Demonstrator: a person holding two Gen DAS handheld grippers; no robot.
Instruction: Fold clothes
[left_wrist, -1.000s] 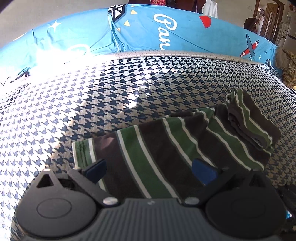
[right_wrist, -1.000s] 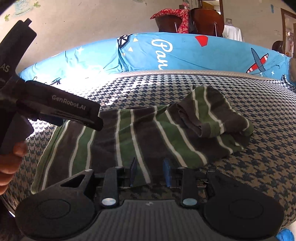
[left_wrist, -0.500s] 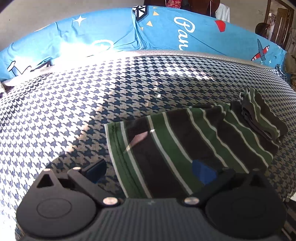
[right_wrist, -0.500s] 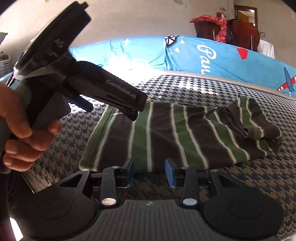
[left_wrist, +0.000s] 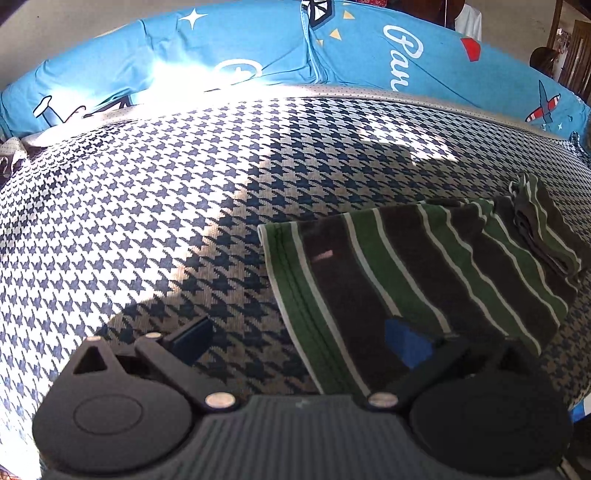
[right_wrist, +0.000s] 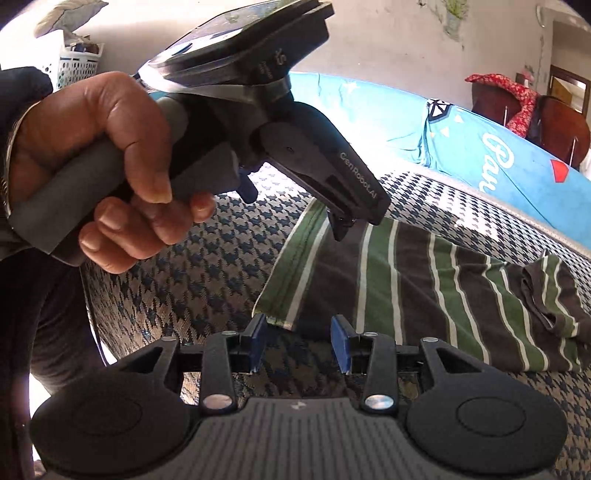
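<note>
Lying flat across the centre and right of both views, the striped shirt (left_wrist: 424, 266) looks light, soft and limp; its green hem corners seem the best grip. The left gripper (left_wrist: 299, 334) gapes wide, empty, over the hem. The right gripper (right_wrist: 299, 338), partly open, holds nothing, above the houndstooth sofa (left_wrist: 147, 206).

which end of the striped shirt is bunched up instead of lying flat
The far right end of the striped shirt, where a crumpled fold sits on top; the hemmed left end near both grippers lies flat.
</note>
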